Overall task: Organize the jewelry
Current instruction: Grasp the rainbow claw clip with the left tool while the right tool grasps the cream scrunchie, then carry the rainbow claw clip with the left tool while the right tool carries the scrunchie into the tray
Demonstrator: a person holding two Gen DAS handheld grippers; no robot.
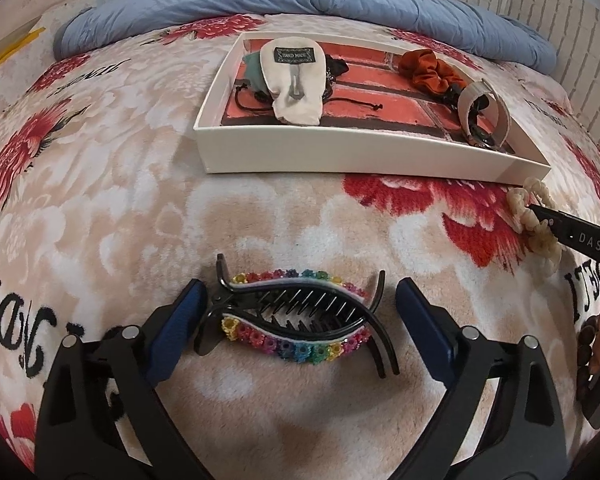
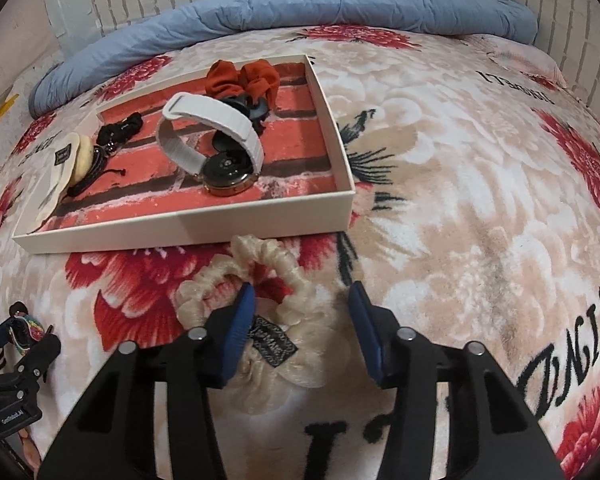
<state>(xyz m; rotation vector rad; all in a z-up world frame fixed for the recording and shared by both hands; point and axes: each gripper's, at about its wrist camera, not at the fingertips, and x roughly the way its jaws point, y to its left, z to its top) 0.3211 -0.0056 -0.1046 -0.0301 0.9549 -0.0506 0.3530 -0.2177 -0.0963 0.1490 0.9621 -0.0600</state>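
- On bed: floral blanket [image 1: 148, 208] underneath everything, black lettering woven in, too partial and distorted to read with confidence.
- At 12 o'clock, against brick-pattern wall: rolled blue duvet [image 1: 300, 4].
- At 12 to 1 o'clock in left view: shallow white tray [image 1: 340, 156], brick-print lining, already loaded with cream pouch [image 1: 296, 80] tagged "HAND MADE", rust scrunchie [image 1: 428, 70], white-strapped watch [image 2: 216, 148], black cords.
- Judged step: two pieces not yet in tray, both being lined up for pickup.
- At 6 o'clock in left view: left gripper [image 1: 300, 320], jaws spread wide, bracketing rainbow-flowered black clip [image 1: 296, 320]; left pad touching clip's hinge end, right pad just clear of prongs.
- At 6 o'clock in right view: right gripper [image 2: 302, 332], jaws spread, left finger poking through the ring of cream scrunchie [image 2: 256, 304], right finger outside it; scrunchie flat on blanket just beside tray's near wall.
- Next move, likely: closing on clip across its body, closing on scrunchie's band, then lifting both toward 12 o'clock over tray wall.
- Small writing: "DAS" on right finger as seen from left view; scrunchie's dark label unreadable.
- At 4 o'clock in left view: brown beads [image 1: 592, 348], partly hidden.
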